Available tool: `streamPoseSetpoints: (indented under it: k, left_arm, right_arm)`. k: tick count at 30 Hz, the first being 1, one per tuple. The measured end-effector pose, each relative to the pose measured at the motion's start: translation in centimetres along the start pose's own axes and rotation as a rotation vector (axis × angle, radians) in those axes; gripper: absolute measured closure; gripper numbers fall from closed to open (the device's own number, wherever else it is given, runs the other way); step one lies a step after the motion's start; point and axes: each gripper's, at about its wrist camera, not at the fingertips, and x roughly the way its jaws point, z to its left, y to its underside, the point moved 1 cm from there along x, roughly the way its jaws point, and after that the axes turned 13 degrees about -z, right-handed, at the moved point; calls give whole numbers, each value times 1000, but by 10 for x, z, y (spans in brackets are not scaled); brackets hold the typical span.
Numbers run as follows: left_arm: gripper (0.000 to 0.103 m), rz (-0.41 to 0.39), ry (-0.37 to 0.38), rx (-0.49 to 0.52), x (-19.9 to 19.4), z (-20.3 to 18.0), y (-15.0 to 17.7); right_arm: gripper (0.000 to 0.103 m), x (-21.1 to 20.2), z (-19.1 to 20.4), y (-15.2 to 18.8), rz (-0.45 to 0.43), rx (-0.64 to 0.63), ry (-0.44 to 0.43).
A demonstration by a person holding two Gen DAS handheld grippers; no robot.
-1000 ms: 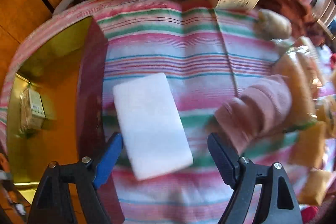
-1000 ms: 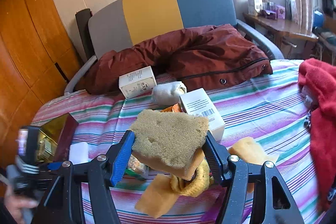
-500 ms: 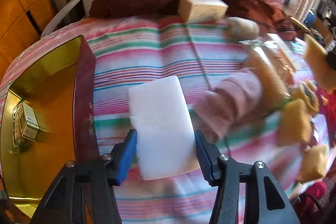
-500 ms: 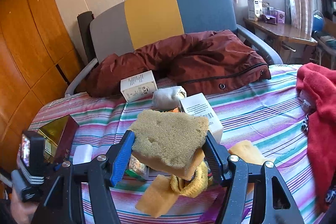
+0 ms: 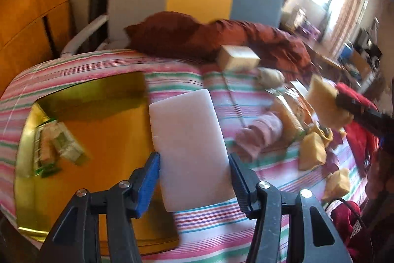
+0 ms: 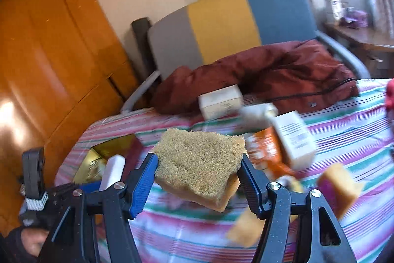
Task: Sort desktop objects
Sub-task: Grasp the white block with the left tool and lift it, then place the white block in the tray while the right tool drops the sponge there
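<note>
A striped cloth (image 5: 187, 70) in pink, green and white covers the counter, backed by a grey, yellow and blue chair (image 6: 231, 24) with a rust-red jacket (image 6: 270, 68) heaped against it. The left claw (image 5: 194, 171) is clamped on a smooth white rectangular block (image 5: 189, 149), which a second ago lay flat ahead of its open jaws; just left of the claw sits the gold-lined box (image 5: 103, 130). The right claw (image 6: 198, 176) grips a coarse, porous tan sponge (image 6: 199, 159) as before, lifted above the blurred clutter ahead of it.
</note>
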Motion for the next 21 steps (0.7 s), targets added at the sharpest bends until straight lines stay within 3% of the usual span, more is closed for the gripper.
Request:
streamPoseSetpoints:
  k: [11, 21]
  left_arm:
    - [46, -36, -131, -171, -34, 119, 18]
    - [43, -30, -218, -208, -38, 195, 29]
  right_arm:
    - [37, 38, 98, 23, 123, -77, -130]
    - [37, 114, 204, 41, 284, -137, -248]
